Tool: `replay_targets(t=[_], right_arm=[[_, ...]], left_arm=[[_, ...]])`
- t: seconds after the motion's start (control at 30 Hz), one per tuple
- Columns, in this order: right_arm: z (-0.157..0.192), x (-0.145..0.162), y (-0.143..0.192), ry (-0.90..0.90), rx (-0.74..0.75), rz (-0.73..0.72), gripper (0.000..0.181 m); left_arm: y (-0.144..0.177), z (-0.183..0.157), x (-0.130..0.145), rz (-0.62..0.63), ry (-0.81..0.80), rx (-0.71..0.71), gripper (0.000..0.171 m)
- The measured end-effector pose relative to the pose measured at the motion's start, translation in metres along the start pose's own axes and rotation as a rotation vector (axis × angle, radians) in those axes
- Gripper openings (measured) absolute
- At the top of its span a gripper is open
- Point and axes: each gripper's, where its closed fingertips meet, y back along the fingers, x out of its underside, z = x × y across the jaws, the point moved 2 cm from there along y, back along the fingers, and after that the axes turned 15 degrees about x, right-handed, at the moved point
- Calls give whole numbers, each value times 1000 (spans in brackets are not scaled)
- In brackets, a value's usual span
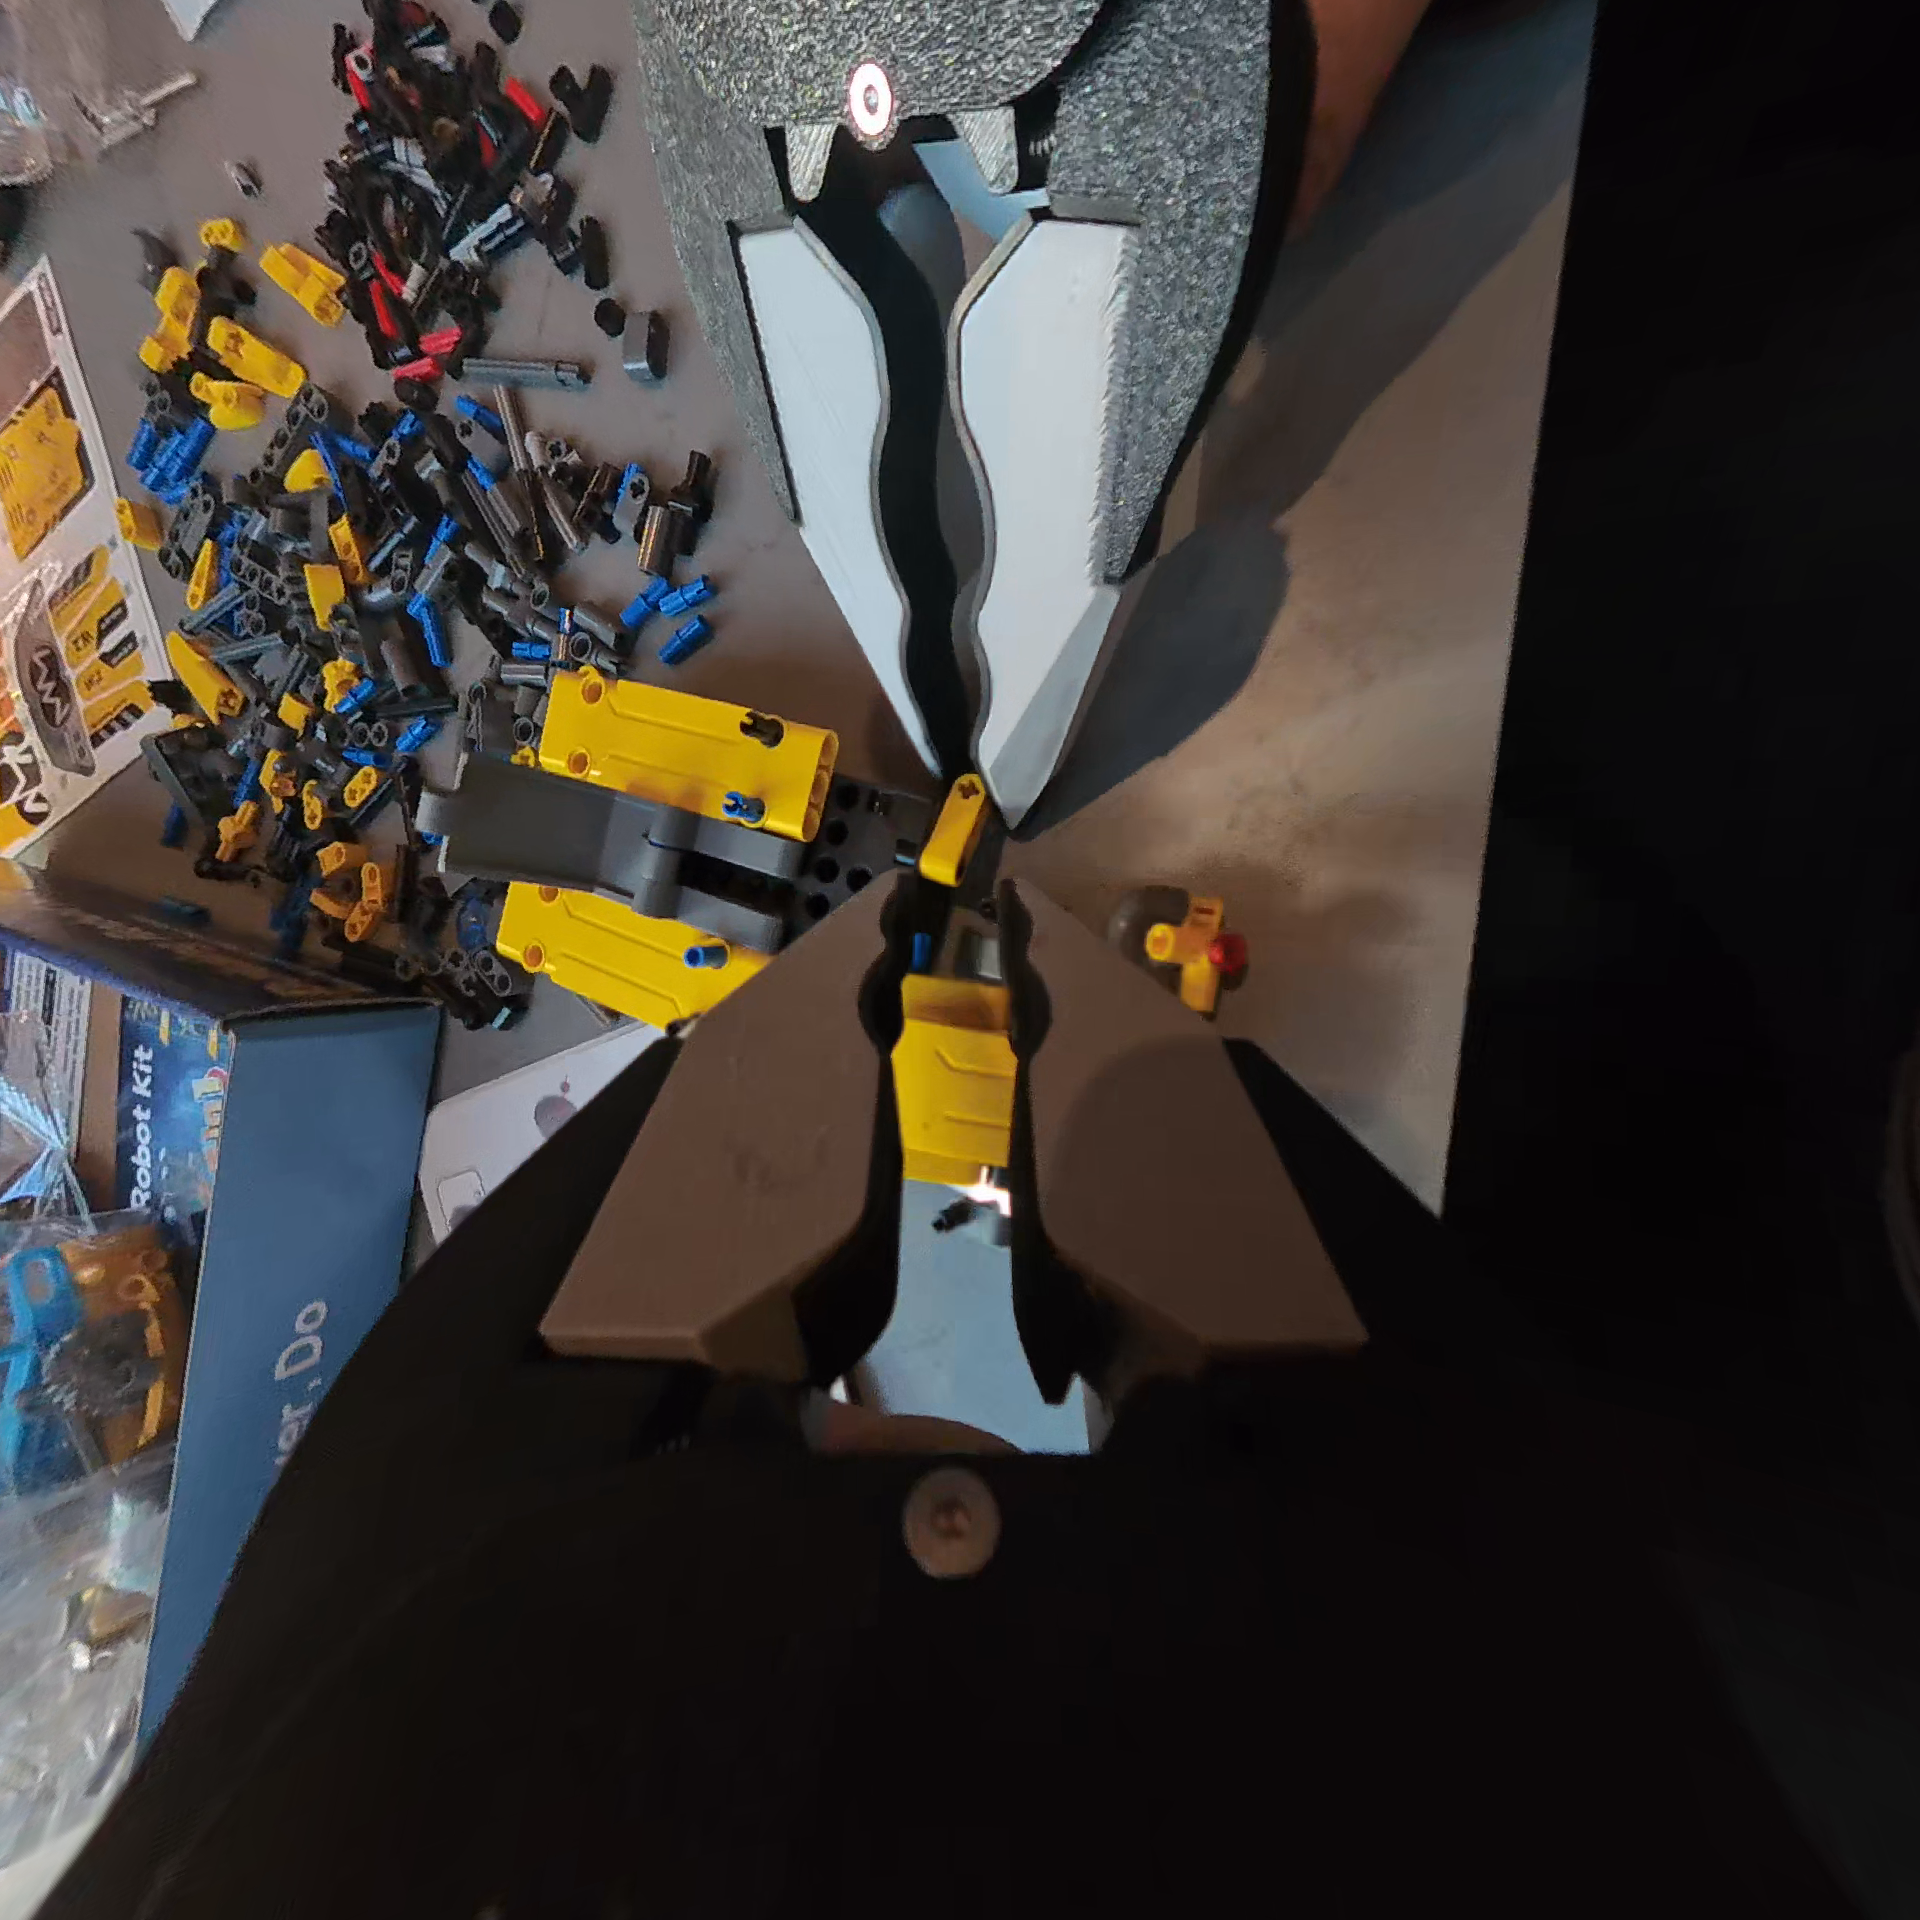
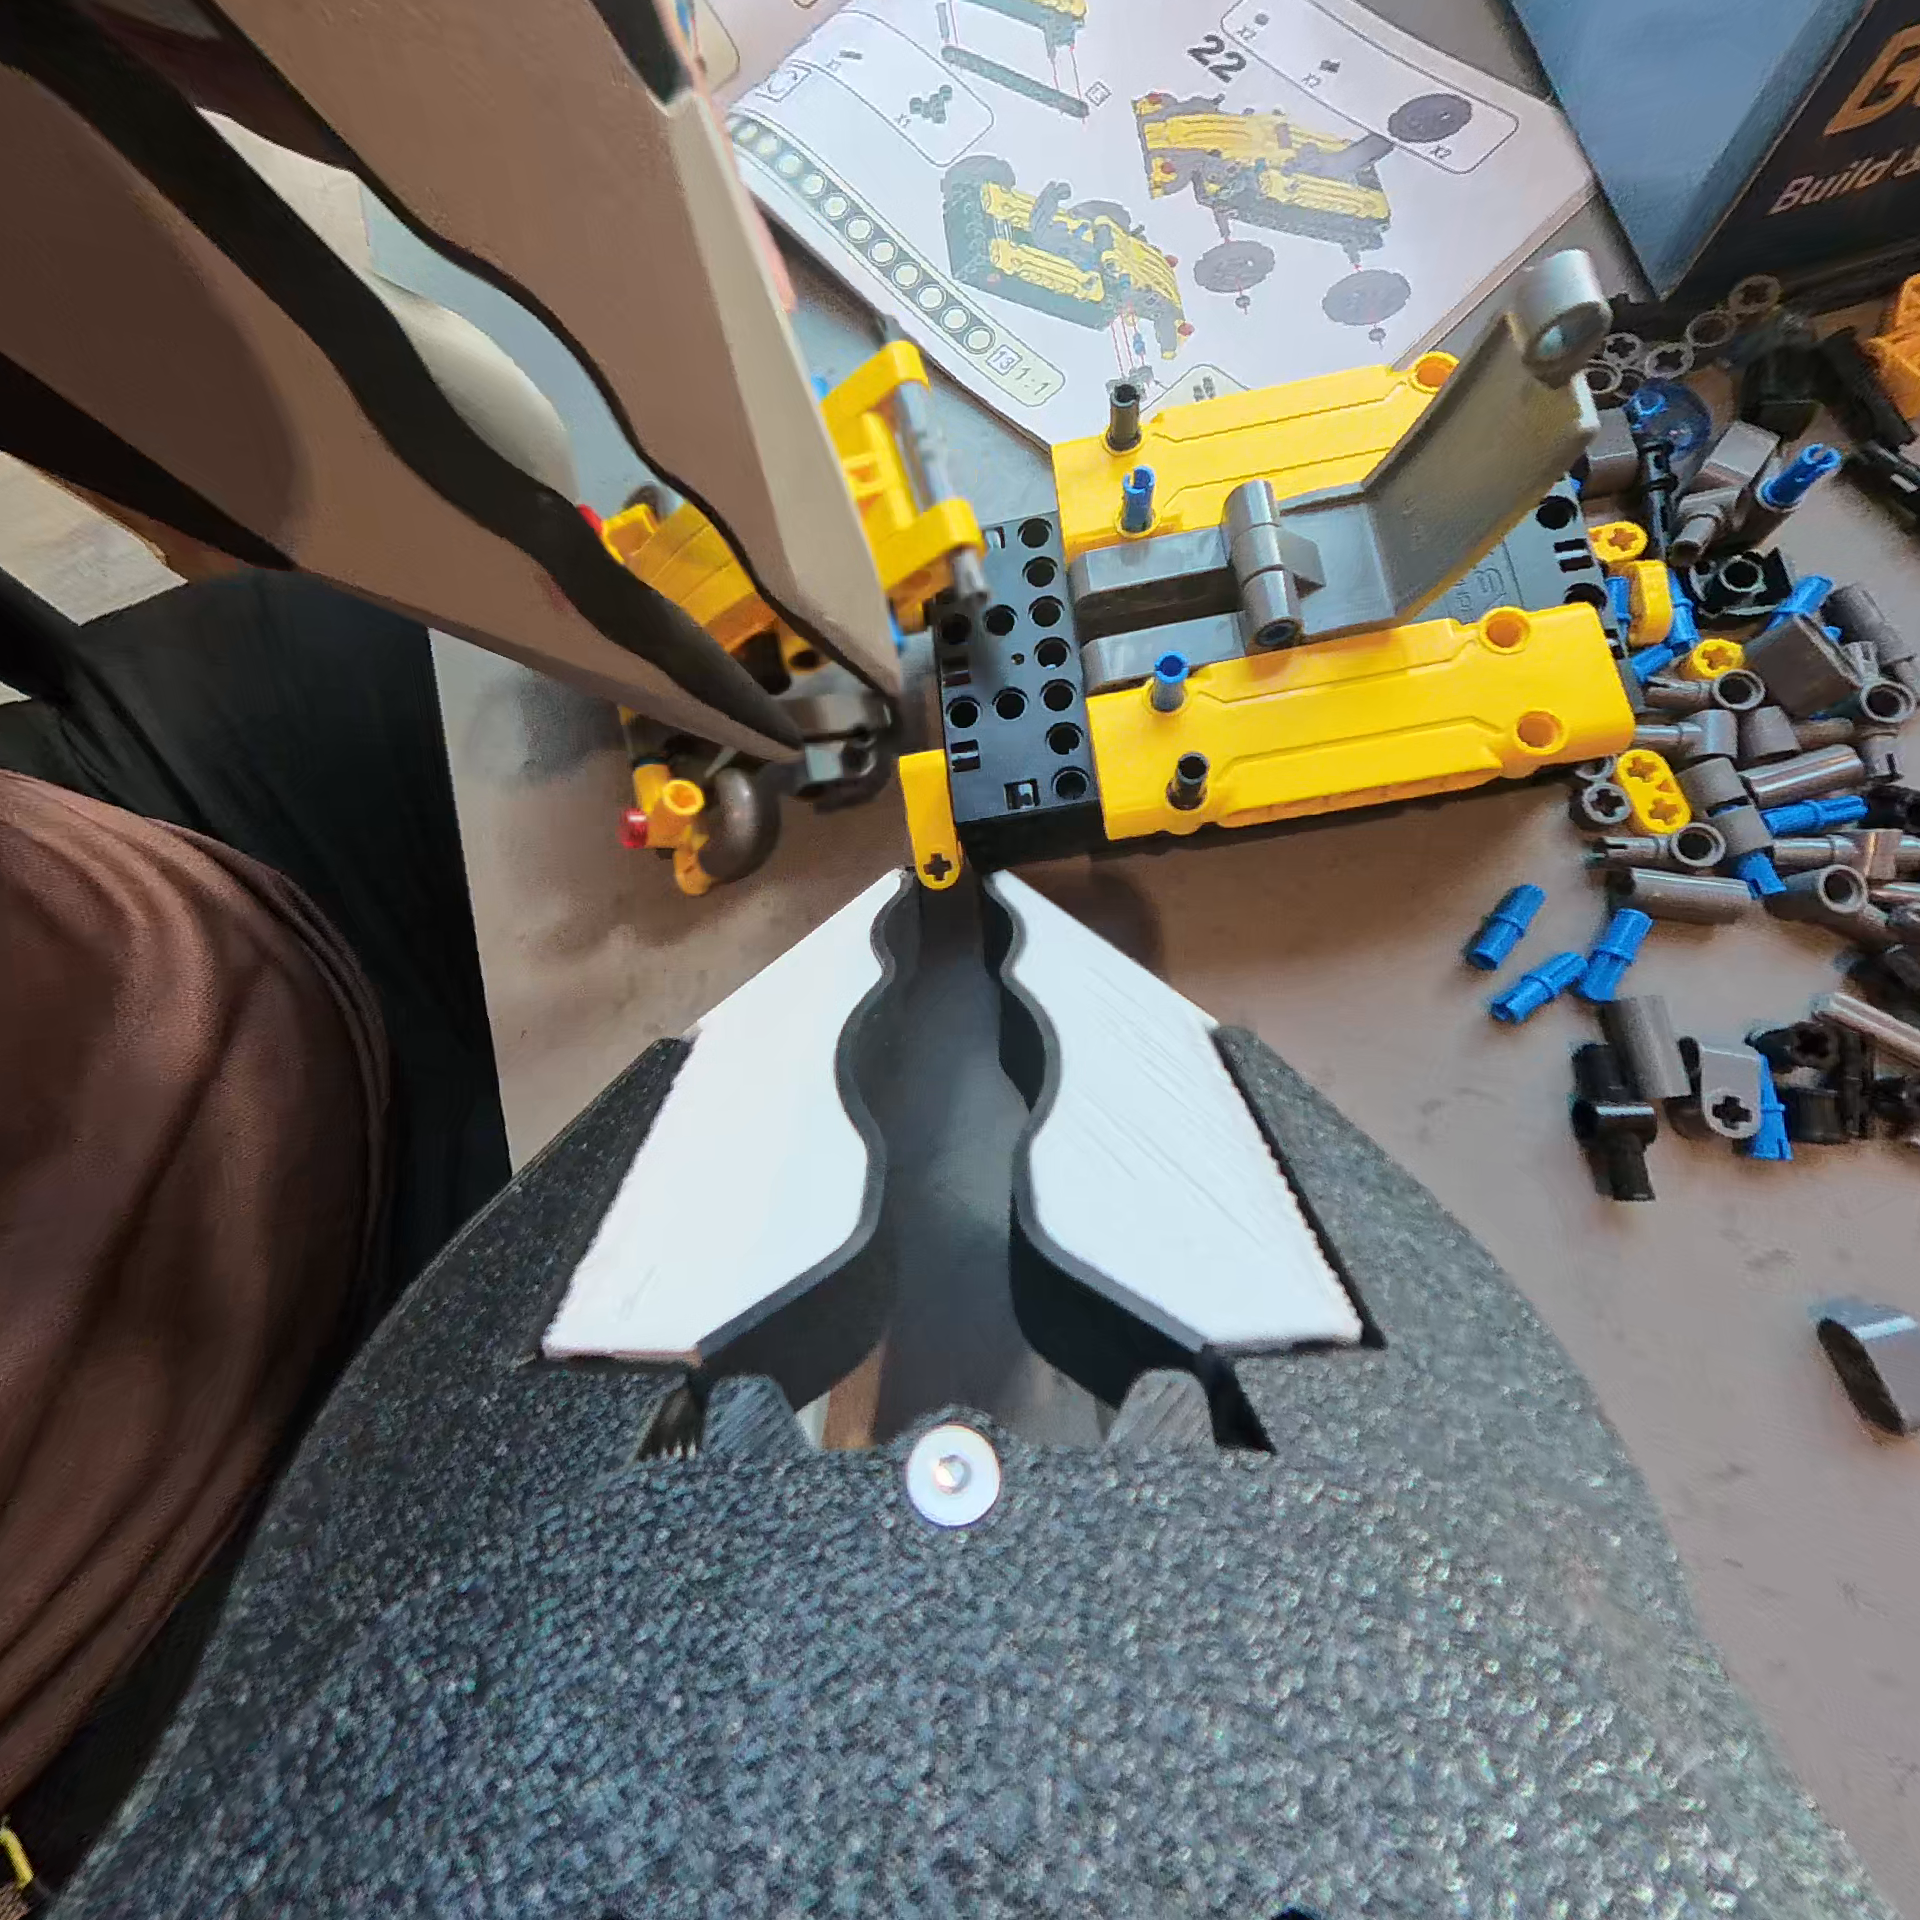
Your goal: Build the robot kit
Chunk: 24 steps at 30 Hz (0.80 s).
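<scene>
Right gripper (image 2: 940, 883), white-fingered: tips pinched on small yellow link (image 2: 928, 821) at corner of black pegboard block (image 2: 1013, 686). Left gripper (image 1: 951, 914), brown-fingered: clamped on yellow sub-assembly (image 1: 951, 1070) meeting same block from opposite side. Half-built vehicle body (image 2: 1340, 613), yellow panels and grey hinged arm, flat on brown table (image 2: 1351, 1351). Loose pile of blue, grey, black and yellow pieces (image 1: 395, 540) just beside body. Instruction booklet (image 2: 1091, 177) behind. Blue box (image 1: 281, 1195) near table edge.

Printed words on blue box (image 1: 301, 1195), step numbers on instruction sheet (image 2: 1039, 156)
</scene>
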Motion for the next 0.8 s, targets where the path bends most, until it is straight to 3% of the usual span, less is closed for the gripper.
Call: replay_targets(t=[0.13,0.2,0.8], right_arm=[[-1,-2,2,-15,-9,-20,3],[-2,-2,2,-32,-20,-16,3],[0,-3,6,4,5,-55,2]], left_arm=[[-9,2,-1,32,-46,11,0],[-12,7,0,53,-60,-29,0],[-19,3,-8,0,40,39,0]])
